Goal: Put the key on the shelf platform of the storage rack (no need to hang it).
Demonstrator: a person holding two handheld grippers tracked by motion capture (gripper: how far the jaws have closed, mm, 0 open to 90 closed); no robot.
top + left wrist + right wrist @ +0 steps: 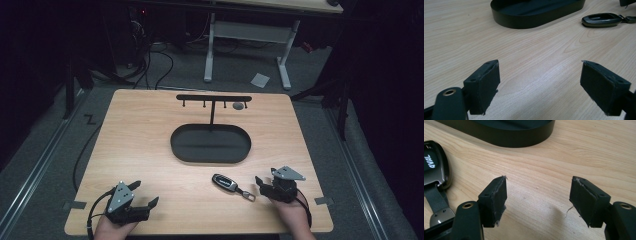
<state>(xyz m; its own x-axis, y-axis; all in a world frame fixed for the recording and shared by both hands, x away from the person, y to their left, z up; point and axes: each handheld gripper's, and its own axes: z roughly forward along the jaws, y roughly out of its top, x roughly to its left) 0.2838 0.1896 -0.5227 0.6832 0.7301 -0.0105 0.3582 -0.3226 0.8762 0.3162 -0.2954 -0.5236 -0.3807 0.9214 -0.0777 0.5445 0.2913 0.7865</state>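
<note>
Oval tray (210,155) holding stand (213,99), car key (224,182) beside

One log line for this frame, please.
left gripper: open, empty | right gripper: open, empty | car key fob: on table, beside right gripper | tray stand: untouched

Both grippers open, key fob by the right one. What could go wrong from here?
1. The key fob lies flat on the table and looks smooth: the right gripper may slip off it or push it rather than lift it.
2. Its strap and metal clip trail toward that gripper; grabbing those would leave the fob dangling.
3. The stand's pegs are small; the strap could miss and drop into the tray.
</note>
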